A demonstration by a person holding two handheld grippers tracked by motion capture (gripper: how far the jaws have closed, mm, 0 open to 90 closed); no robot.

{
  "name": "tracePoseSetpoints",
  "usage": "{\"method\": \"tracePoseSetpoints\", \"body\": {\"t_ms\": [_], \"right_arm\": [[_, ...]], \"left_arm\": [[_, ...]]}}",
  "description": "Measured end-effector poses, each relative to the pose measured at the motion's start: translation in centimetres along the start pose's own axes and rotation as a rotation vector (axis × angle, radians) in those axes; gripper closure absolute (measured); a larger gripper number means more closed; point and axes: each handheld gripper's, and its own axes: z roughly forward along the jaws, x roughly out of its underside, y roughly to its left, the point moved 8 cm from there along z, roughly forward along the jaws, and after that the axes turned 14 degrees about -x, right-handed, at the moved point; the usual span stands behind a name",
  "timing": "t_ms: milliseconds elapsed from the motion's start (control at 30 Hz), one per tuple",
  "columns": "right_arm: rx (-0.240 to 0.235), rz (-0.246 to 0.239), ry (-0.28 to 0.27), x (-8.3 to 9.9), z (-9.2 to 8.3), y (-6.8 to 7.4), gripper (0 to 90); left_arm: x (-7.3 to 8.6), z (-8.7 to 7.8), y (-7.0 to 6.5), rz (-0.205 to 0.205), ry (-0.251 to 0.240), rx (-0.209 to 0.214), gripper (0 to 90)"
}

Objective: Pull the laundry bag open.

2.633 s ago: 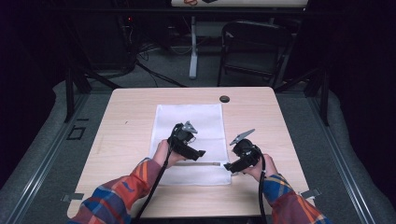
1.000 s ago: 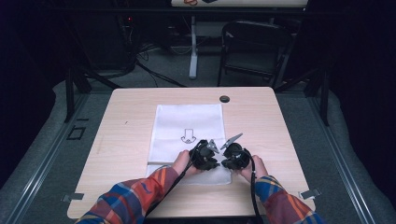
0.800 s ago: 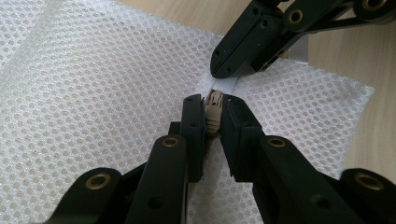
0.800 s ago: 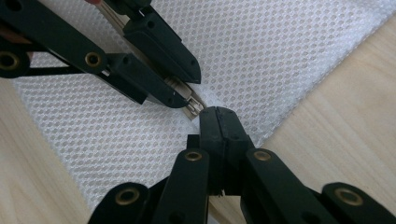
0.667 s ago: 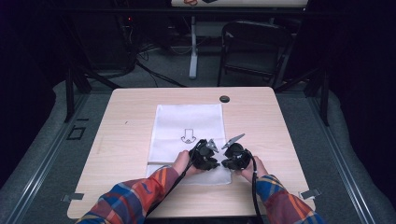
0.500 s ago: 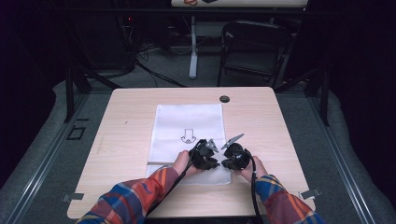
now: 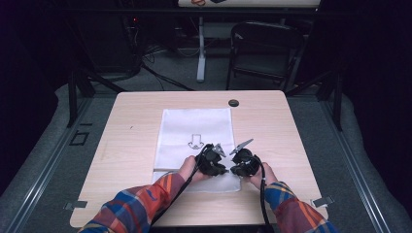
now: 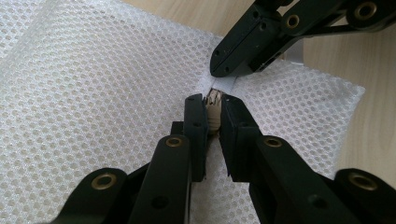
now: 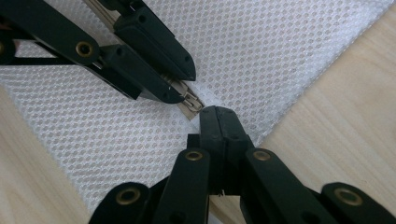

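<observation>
A person in plaid sleeves [image 7: 145, 204] worked two hand-held grippers over a white mesh bag [image 7: 194, 128] that lay flat in the middle of a pale wooden worktop [image 7: 131, 141], its far end toward a small black disc [image 7: 233, 102] near the worktop's far edge. A small arrow-like mark [image 7: 196, 141] showed on the bag. The two grippers met almost tip to tip at the bag's near right part. The left gripper [image 8: 214, 105], held in the left hand [image 7: 187, 168], had its jaws nearly closed on the bag's zipper pull [image 8: 214, 112], a beige ridged strip pinched between the pads. The right gripper [image 9: 219, 113], held in the right hand [image 7: 257, 175], had its jaws pressed fully together on a fold of the white mesh beside the zipper's end [image 9: 192, 103]. From the left gripper view, the right gripper's tip rested on a small white tab [image 8: 223, 84] just beyond the left jaws. A dark folding chair [image 7: 265, 46] stood on the floor beyond the worktop.
</observation>
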Motion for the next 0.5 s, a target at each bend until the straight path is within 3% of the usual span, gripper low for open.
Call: {"method": "tracePoseSetpoints", "body": {"t_ms": [500], "right_arm": [[-0.008, 0.034, -0.004, 0.07, -0.05, -0.04, 90.0]], "left_arm": [[0.14, -0.23, 0.09, 0.025, 0.028, 0.002, 81.6]]}}
